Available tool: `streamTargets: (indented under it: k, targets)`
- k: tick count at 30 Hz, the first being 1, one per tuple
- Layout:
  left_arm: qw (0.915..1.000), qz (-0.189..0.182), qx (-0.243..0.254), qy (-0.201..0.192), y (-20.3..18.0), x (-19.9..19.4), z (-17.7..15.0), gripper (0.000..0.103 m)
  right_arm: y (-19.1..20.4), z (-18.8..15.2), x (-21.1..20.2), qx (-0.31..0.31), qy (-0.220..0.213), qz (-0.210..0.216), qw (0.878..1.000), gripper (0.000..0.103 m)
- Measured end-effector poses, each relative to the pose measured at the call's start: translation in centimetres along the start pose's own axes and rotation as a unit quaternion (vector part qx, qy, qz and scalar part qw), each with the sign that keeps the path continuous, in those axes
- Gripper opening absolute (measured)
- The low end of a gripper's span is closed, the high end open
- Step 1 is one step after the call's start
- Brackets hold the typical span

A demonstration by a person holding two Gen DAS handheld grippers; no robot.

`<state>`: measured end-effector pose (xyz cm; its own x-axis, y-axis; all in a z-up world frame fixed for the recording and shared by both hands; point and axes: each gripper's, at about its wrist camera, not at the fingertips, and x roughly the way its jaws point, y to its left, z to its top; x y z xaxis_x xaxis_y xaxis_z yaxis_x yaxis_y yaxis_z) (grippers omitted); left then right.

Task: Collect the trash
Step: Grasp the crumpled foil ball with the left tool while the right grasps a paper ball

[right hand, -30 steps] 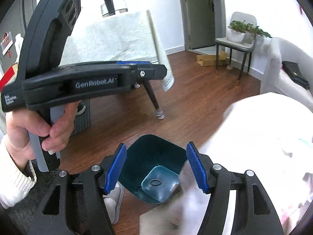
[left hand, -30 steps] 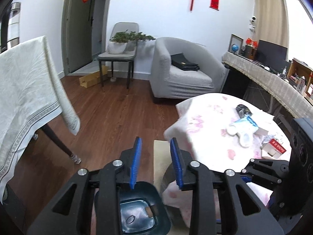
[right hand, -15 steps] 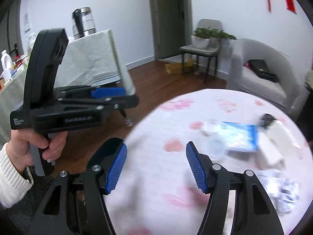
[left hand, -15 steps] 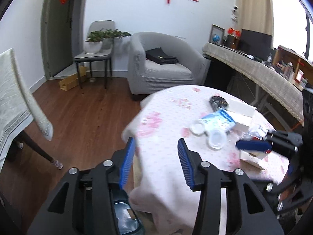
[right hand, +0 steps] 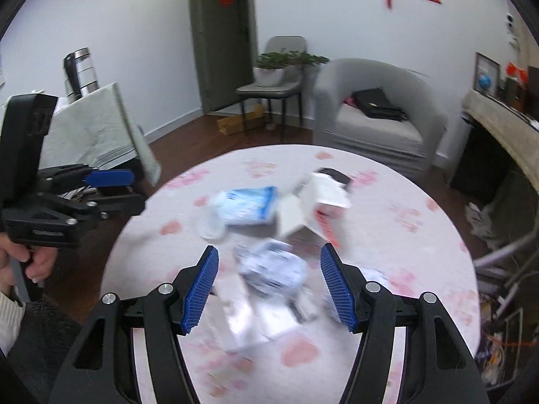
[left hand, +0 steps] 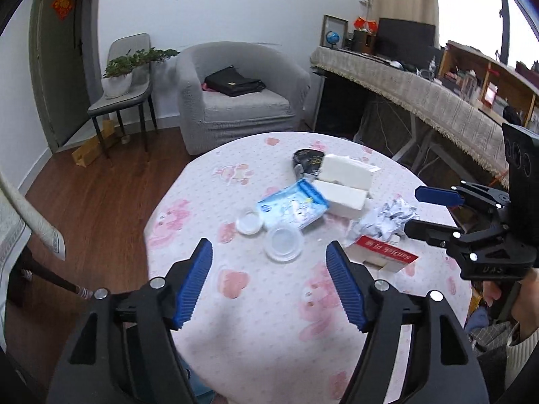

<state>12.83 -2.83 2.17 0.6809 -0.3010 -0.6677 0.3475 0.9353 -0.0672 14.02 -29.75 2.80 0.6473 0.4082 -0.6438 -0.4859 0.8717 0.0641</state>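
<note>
Left wrist view looks down on a round table (left hand: 209, 306) under a pink-patterned cloth, with the left gripper (left hand: 269, 288) spread wide above its near edge and nothing between the blue pads. Taking the blue plastic packet (left hand: 292, 208) as landmark: a clear round lid (left hand: 283, 244) lies just in front of it, a small white cup (left hand: 249, 222) just to its left, two white boxes (left hand: 347, 181) touch its right side, and a black wrapper (left hand: 307, 161) sits behind it. Right of the packet lie crumpled paper (left hand: 387, 217) and a red-and-white carton (left hand: 384, 252). The right gripper (left hand: 427, 210) hangs beyond those, its fingers apart.

Right wrist view is blurred; the right gripper (right hand: 269, 286) stands wide, empty, over the crumpled paper (right hand: 273, 266), in front of the packet (right hand: 247, 203).
</note>
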Motion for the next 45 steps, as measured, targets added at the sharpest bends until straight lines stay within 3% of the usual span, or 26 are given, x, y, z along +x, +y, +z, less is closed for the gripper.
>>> streamTargets:
  k: [3, 14, 26, 28, 31, 45]
  targets:
    - [0.9996, -0.002, 0.026, 0.011, -1.7, 0.6, 0.7, 0.074, -1.4, -0.9, -0.5, 0.004, 0.004, -0.002, 1.000, 0.072]
    - [0.9907, -0.030, 0.109, 0.075, -8.1, 4.5, 3.7, 0.073, -6.3, -3.1, -1.6, 0.044, 0.007, -0.009, 0.999, 0.076]
    - [0.9767, -0.042, 0.154, 0.143, -12.1, 9.3, 3.3, 0.064, -8.8, -4.3, -1.6, 0.073, 0.017, 0.007, 0.997, 0.079]
    - [0.9737, -0.042, 0.160, 0.157, -12.4, 10.2, 2.9, 0.057, -8.9, -4.5, -1.4, 0.071, 0.022, 0.010, 0.997, 0.079]
    - [0.9743, -0.038, 0.158, 0.156, -12.3, 10.5, 2.7, 0.046, -8.9, -4.7, -1.0, 0.066, 0.029, 0.010, 0.997, 0.079]
    - [0.9891, -0.044, 0.110, 0.088, -10.5, 6.7, 4.2, 0.045, -7.9, -4.1, 1.2, 0.067, 0.044, 0.008, 0.997, 0.079]
